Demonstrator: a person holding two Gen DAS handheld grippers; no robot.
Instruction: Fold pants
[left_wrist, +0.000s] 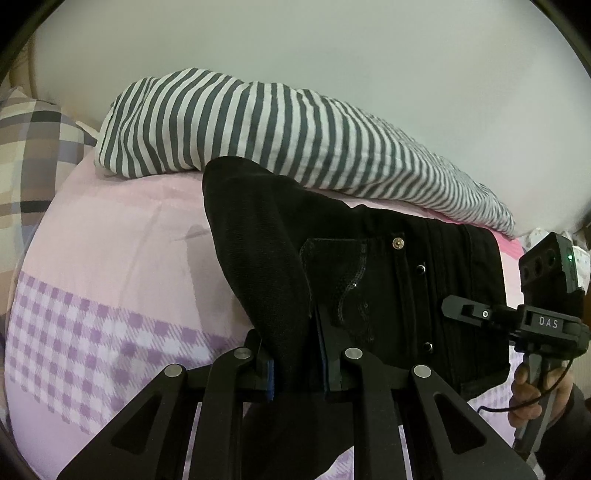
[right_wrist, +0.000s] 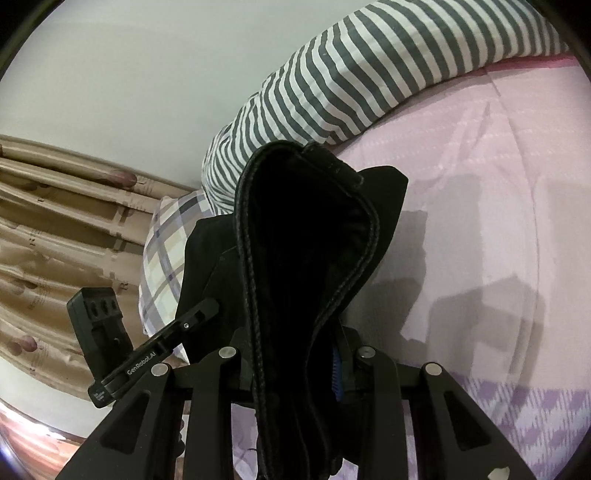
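Both claws are clamped on the black pants (left_wrist: 354, 273), left claw (left_wrist: 295, 365) and right claw (right_wrist: 295, 354), lifted above the pink bed (left_wrist: 122, 236).

the black denim pants (left_wrist: 424, 295) lie on the pink and purple checked bedsheet (left_wrist: 110, 277), their far edge touching the grey and white striped bolster (left_wrist: 258, 125) along the bed's far edge by the wall. a plaid pillow (left_wrist: 26, 147) sits at the far left corner. the left gripper (left_wrist: 295, 369) and right gripper (right_wrist: 295, 354) each pinch a fold of the pants.
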